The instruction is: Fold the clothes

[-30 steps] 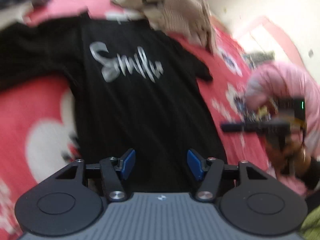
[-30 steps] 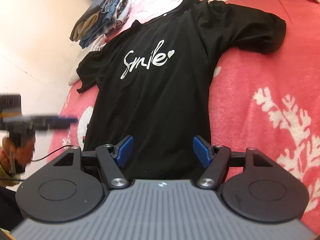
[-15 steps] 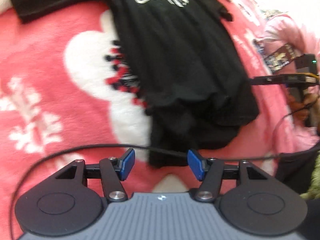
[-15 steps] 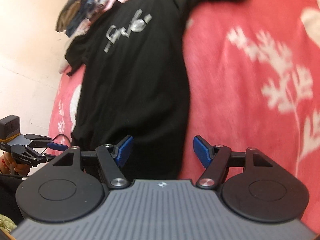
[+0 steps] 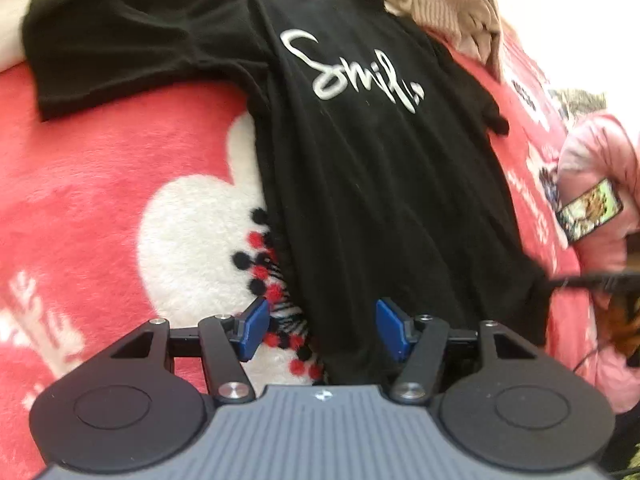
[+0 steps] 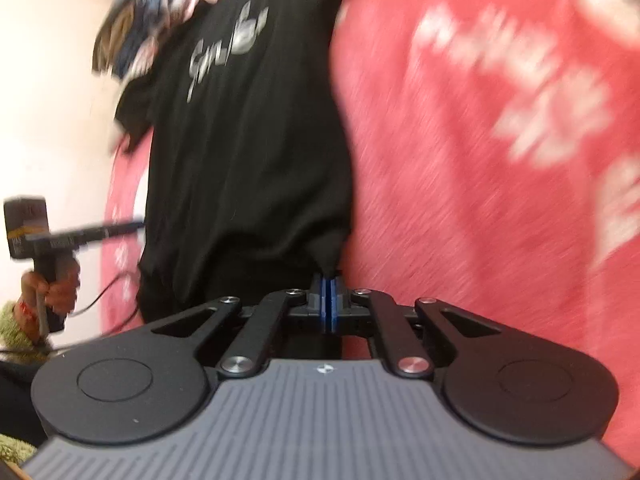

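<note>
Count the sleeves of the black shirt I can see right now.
2. On the black shirt, one sleeve lies spread flat at upper left in the left wrist view; the other sleeve lies on the right, beside the beige clothes pile.

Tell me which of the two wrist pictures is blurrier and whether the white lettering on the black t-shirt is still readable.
The right wrist view is blurrier: motion smears the red and white fleece blanket and the black t-shirt lettering into grey streaks, while the gripper body stays sharp. The left wrist view is only softly blurred; the shirt's white script looks like "Smile", its last letters smudged. Both bend at the edges from the fisheye.
</note>
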`<state>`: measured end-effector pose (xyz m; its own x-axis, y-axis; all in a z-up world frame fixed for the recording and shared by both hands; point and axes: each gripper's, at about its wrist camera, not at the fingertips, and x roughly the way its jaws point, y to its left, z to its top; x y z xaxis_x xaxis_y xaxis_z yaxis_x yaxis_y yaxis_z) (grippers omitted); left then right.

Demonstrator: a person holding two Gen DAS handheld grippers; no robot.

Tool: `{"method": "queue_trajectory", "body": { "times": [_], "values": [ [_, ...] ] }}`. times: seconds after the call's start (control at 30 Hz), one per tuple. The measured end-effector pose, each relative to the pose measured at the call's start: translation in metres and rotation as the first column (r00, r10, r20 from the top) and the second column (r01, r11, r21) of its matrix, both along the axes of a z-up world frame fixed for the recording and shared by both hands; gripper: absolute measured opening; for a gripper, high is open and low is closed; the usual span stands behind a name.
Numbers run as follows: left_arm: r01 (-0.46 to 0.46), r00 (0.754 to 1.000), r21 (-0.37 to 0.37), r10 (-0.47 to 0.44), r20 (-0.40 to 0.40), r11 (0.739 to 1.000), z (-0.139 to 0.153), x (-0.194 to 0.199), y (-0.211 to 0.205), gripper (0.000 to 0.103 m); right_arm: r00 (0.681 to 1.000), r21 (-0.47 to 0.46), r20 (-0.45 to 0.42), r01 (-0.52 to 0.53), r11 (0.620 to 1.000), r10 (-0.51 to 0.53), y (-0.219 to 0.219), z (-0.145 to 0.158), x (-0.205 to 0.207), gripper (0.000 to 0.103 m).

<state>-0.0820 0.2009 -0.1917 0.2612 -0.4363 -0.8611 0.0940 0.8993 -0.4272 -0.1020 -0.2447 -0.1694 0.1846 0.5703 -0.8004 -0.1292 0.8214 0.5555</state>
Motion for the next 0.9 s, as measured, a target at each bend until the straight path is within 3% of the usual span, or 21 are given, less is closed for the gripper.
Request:
{"method": "queue_trajectory", "body": {
  "times": [0.23, 0.53, 0.63, 0.7, 0.8, 0.9],
  "values": [
    [0.090, 0.996, 0.003, -0.090, -0.024, 0.996, -0.005, -0.013, -0.015, 0.062, 0.982, -0.177, 0.149, 0.139, 0.974, -0.113, -0.045, 0.027, 0.023, 0.000],
    [0.120, 0.991, -0.047, -0.123, -0.054, 0.992, -0.007, -0.023, -0.033, 0.065, 0.976, -0.355, 0.211, 0.132, 0.925, -0.058, -0.039, 0.015, 0.032, 0.003],
    [0.132, 0.990, -0.071, -0.135, -0.048, 0.989, -0.003, -0.030, -0.034, 0.065, 0.961, -0.343, 0.270, 0.152, 0.927, -0.058, -0.041, 0.028, 0.029, 0.007],
    [0.169, 0.984, -0.083, -0.173, -0.045, 0.982, -0.002, -0.033, -0.039, 0.065, 0.943, -0.342, 0.327, 0.184, 0.921, -0.066, -0.042, 0.039, 0.026, 0.016],
    [0.231, 0.971, -0.085, -0.236, -0.042, 0.969, -0.002, -0.038, -0.050, 0.065, 0.919, -0.324, 0.389, 0.206, 0.923, -0.068, -0.041, 0.053, 0.024, 0.018],
    [0.310, 0.949, -0.053, -0.312, -0.039, 0.949, -0.005, -0.045, -0.067, 0.064, 0.907, -0.252, 0.421, 0.101, 0.962, 0.015, -0.022, 0.060, 0.021, 0.020]
  ]
}}
